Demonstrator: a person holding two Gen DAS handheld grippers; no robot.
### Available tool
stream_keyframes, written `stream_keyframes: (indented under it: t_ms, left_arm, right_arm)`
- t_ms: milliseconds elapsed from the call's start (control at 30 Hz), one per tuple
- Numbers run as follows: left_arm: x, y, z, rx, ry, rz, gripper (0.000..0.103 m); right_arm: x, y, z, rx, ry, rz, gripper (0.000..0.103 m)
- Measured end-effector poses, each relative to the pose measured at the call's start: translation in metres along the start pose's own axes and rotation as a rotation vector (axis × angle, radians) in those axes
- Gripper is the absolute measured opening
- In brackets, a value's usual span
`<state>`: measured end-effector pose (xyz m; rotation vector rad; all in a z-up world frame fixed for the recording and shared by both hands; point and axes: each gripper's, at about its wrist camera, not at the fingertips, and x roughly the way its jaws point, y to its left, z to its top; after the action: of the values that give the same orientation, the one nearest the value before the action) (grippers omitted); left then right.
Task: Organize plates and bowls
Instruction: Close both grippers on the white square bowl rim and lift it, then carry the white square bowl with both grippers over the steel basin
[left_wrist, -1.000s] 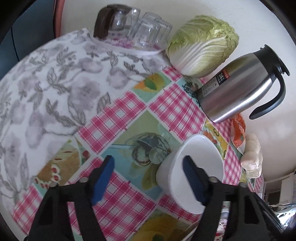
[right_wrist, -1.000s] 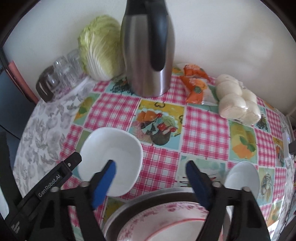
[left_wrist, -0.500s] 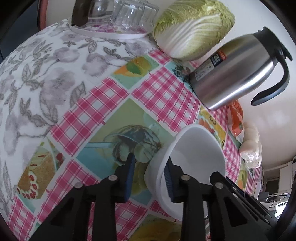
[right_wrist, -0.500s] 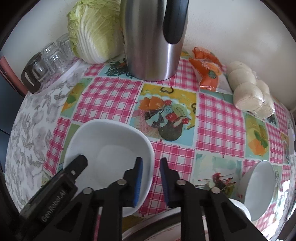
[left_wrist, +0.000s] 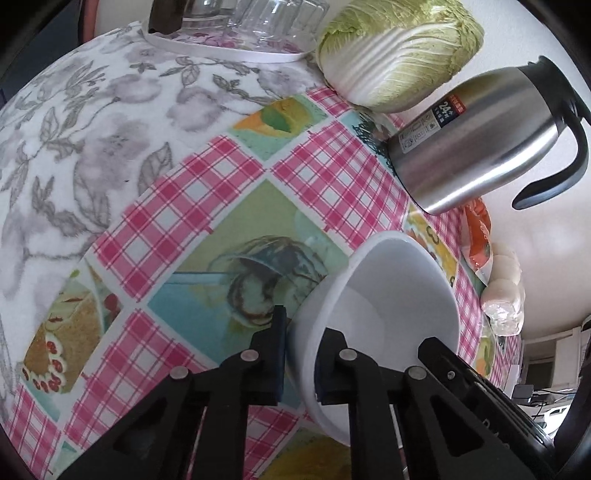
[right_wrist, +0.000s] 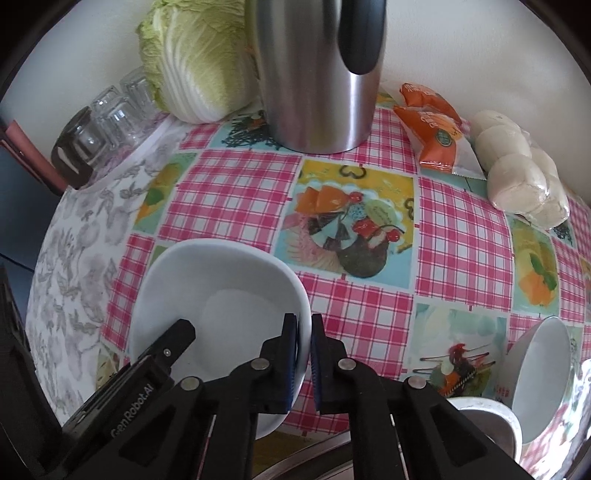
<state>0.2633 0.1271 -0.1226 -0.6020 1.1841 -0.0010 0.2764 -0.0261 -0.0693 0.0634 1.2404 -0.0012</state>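
A white square-ish bowl (left_wrist: 391, 295) is gripped on two opposite rims and tilts above the checked tablecloth. My left gripper (left_wrist: 301, 354) is shut on its near-left rim, one finger outside and one inside. My right gripper (right_wrist: 303, 360) is shut on the bowl's (right_wrist: 221, 295) right rim. The other gripper's black body shows inside the bowl in each view. A second white bowl (right_wrist: 539, 373) leans at the lower right of the right wrist view, beside a metal basin rim (right_wrist: 487, 417).
A steel thermos jug (right_wrist: 317, 74), a napa cabbage (left_wrist: 399, 55), upturned glasses on a tray (left_wrist: 240, 26), an orange snack packet (right_wrist: 432, 122) and a bag of white buns (right_wrist: 521, 173) stand along the wall behind.
Both grippers went from open to shut on the white bowl's rims. The bowl has tipped up and both cameras have moved closer to it.
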Motion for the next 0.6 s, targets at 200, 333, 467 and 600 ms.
stream_keyframes:
  t_ms: [200, 333, 467, 600]
  left_arm:
    - [-0.022, 0.001, 0.001, 0.016, -0.036, 0.025, 0.012]
    - [-0.046, -0.006, -0.001, 0.046, -0.08, 0.022, 0.012]
    - [-0.069, -0.013, -0.005, 0.064, -0.116, 0.003, 0.012]
    - [-0.092, -0.028, -0.015, 0.108, -0.163, 0.012, 0.012]
  right_arm:
    - [-0.019, 0.009, -0.001, -0.003, -0.034, 0.041, 0.008]
    - [-0.043, 0.008, -0.001, -0.003, -0.072, 0.073, 0.008]
    - [-0.064, 0.002, -0.004, 0.013, -0.1, 0.103, 0.008]
    - [-0.087, -0.006, -0.012, 0.026, -0.142, 0.131, 0.008]
